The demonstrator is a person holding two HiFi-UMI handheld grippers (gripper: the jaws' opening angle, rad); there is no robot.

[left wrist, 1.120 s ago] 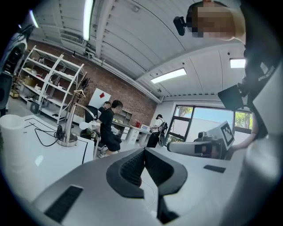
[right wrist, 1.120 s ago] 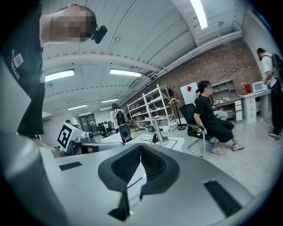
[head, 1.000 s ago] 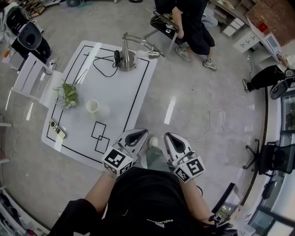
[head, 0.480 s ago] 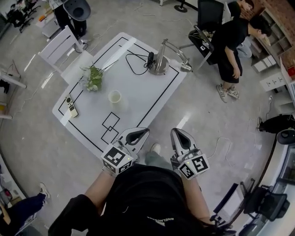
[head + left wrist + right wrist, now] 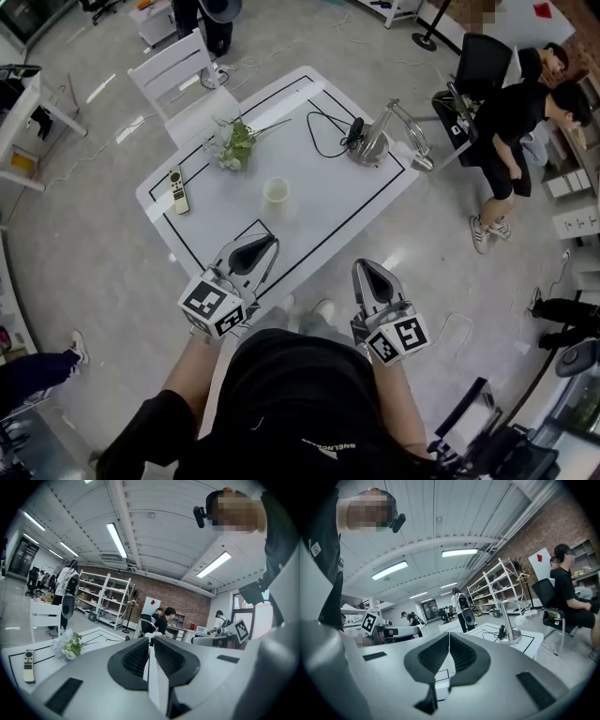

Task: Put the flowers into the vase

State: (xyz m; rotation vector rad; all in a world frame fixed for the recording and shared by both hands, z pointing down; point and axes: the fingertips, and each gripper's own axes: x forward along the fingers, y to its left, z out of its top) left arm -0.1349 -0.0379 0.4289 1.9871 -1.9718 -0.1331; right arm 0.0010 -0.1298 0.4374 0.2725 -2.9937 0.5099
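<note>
A small bunch of white flowers with green leaves (image 5: 236, 145) lies on the white table (image 5: 319, 211), far left of centre. A white cup-like vase (image 5: 277, 192) stands upright near the table's middle. My left gripper (image 5: 266, 241) hovers over the table's near edge, short of the vase; its jaws are almost together, just starting to open, with nothing between them. My right gripper (image 5: 364, 266) hangs over the floor off the table's near corner, shut and empty. The left gripper view shows the flowers (image 5: 69, 644) off to the left of the left gripper (image 5: 151, 640).
A remote (image 5: 177, 188) lies at the table's left edge. A metal desk lamp (image 5: 375, 141) with a black cable stands at the far right. A white chair (image 5: 183, 70) is behind the table. A person (image 5: 511, 117) stands by a black chair to the right.
The table has swung from the left into the middle of the head view. Both grippers have come nearer to it, and the left one now reaches over its near edge.
</note>
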